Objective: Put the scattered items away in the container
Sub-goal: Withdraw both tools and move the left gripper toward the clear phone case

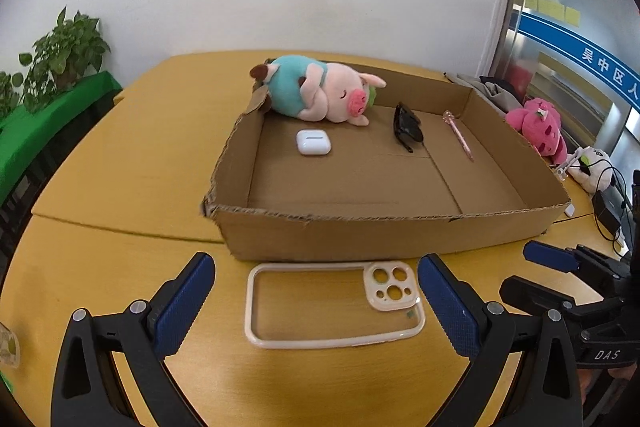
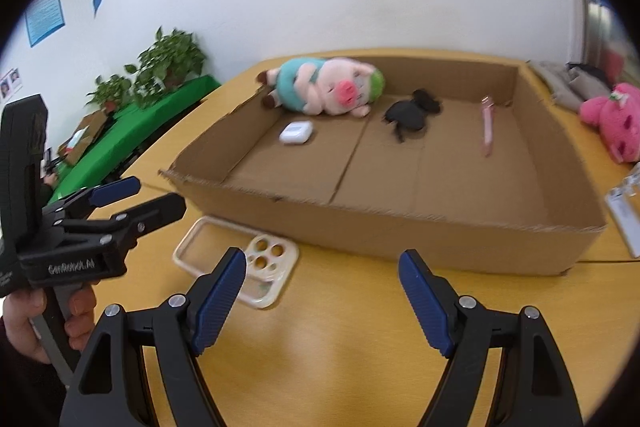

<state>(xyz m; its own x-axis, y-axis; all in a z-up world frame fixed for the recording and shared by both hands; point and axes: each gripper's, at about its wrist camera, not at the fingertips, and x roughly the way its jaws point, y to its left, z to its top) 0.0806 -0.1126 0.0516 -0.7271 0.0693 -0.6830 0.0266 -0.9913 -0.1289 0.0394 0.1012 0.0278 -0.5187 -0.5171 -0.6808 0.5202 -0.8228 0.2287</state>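
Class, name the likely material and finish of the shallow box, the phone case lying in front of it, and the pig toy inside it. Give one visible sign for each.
Box: corrugated cardboard, matt brown; its cut rim is ragged and fluted.
Phone case: probably plastic, glossy; clear back shows the table, cream rim.
Pig toy: soft plush fabric; fuzzy, rounded, stitched features.

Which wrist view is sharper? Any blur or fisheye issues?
Left wrist view: sharp, the phone case and box edges crisp, though the table bows from fisheye. Right wrist view: motion-smeared, the pig and pen soft, dark vignette at the corners.
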